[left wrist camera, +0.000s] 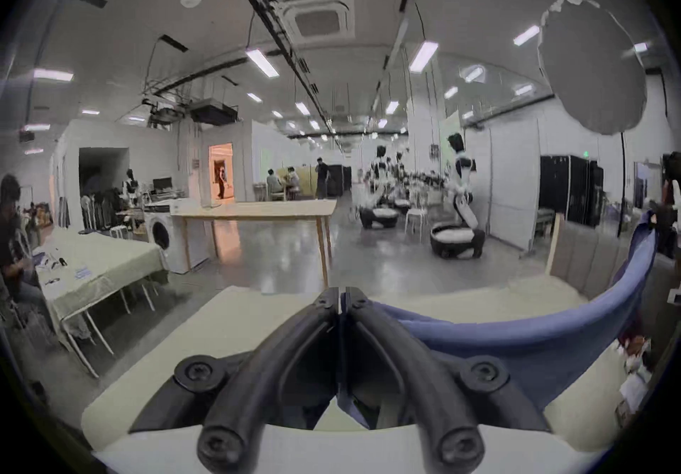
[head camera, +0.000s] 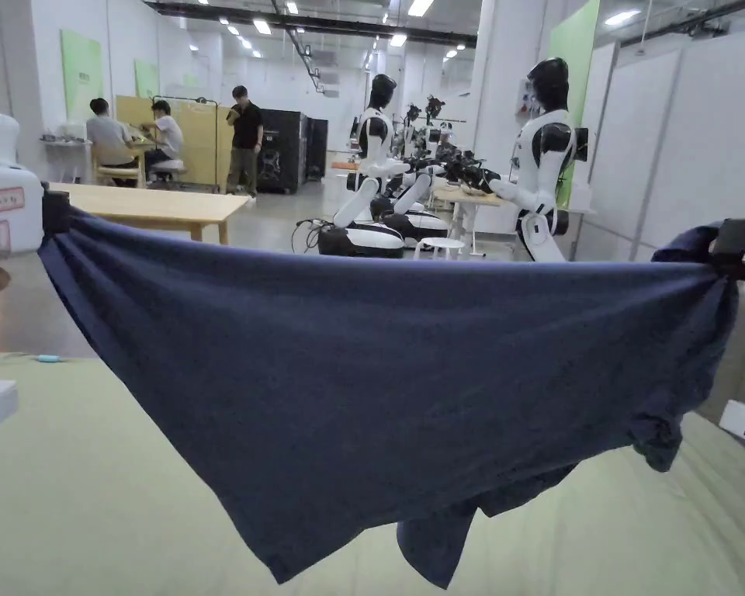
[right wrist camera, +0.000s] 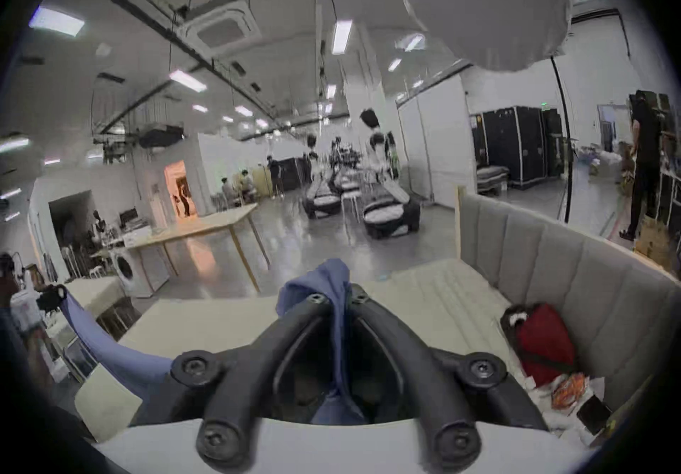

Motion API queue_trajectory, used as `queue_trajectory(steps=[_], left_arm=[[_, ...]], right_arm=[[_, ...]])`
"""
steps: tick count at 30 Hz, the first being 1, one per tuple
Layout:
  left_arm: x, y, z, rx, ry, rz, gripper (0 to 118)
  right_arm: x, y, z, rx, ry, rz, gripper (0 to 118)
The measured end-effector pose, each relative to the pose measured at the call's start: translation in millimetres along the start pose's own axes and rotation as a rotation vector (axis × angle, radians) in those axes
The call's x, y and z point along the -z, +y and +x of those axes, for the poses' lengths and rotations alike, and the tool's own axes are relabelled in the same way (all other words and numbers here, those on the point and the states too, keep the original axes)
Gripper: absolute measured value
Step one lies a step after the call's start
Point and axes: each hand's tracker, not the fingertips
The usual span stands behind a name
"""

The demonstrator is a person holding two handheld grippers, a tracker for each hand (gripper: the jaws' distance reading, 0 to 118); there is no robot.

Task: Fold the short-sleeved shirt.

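Navy shirt (head camera: 379,372) between both grippers

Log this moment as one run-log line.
left hand-held gripper: shut on dark blue short-sleeved cotton shirt | right hand-held gripper: shut on shirt | shirt: stretched, airborne above pale green surface

The plain dark navy-blue cotton short-sleeved shirt (head camera: 379,388) has no print at all, and it reads more periwinkle in both gripper views. The soft padded work surface (head camera: 91,497) underneath is pale yellow-green. Both grippers have matte black jaws on white bodies: left gripper (left wrist camera: 341,297), right gripper (right wrist camera: 341,292).
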Motion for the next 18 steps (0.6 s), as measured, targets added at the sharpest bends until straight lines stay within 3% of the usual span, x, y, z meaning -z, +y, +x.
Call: queue_trajectory(steps=[5,8,18], left_arm=[[30,27,7,0.009,0.010,0.035,0],[50,11,11,0.026,0.024,0.024,0],[68,-144,18,-0.085,0.008,-0.114,0]], right_arm=[[21,20,-10,-0.062,-0.043,0.034,5],[40,1,-6,-0.059,-0.044,0.018,5],[86,-151,34,0.065,-0.098,-0.124,5]])
